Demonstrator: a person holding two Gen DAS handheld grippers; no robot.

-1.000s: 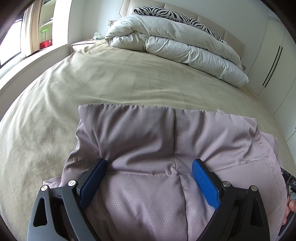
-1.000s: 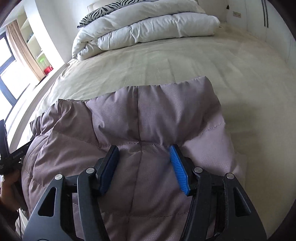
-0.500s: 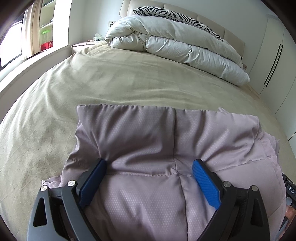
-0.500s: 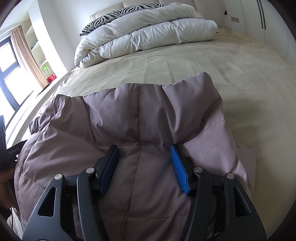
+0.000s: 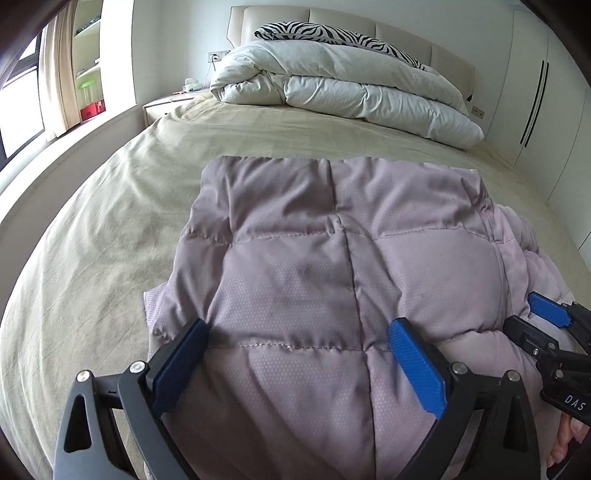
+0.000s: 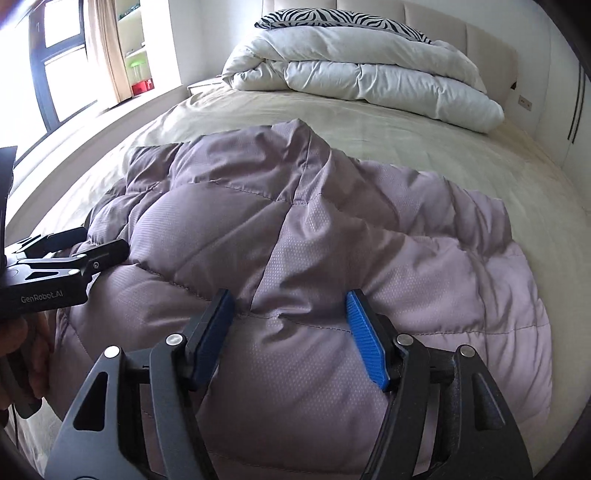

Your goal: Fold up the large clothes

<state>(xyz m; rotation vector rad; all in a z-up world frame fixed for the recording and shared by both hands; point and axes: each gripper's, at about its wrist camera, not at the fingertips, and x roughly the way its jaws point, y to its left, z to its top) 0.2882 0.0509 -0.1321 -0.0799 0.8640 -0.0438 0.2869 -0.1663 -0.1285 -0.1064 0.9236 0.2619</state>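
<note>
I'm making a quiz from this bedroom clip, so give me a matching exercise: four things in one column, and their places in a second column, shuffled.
Things:
1. mauve quilted puffer jacket
2. white folded duvet
3. zebra-striped pillow
4. red box

Places:
A. on the window ledge
B. on top of the duvet
C. on the near part of the beige bedsheet
D. by the headboard

Pairs: 1-C, 2-D, 3-B, 4-A

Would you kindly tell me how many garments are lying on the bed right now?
1: a mauve quilted puffer jacket folded on the beige bed sheet at the near end; anything underneath it would be hidden.
</note>
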